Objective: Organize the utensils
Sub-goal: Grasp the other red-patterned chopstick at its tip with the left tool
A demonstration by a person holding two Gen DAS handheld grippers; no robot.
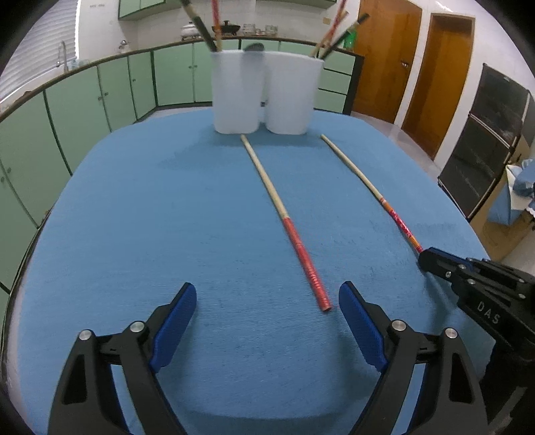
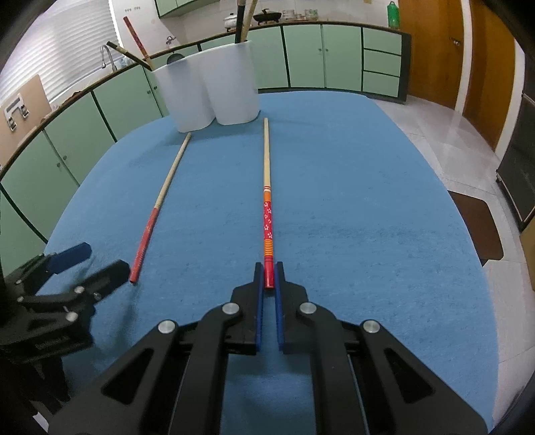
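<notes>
Both tilted down | R tongs clenched on patterned chopstick | L tongs released

The sticks standing in the white holder run off the top edge. A dark blurred thing behind the holder's rim is perhaps a ladle. The holder hides the sticks' lower ends.

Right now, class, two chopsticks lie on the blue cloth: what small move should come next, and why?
Probably lift the flower-patterned chopstick: the right gripper is already shut on its red end, the rest lying flat, tip toward the white holder. The left gripper is open, empty, beside the plain red-handled chopstick.
</notes>
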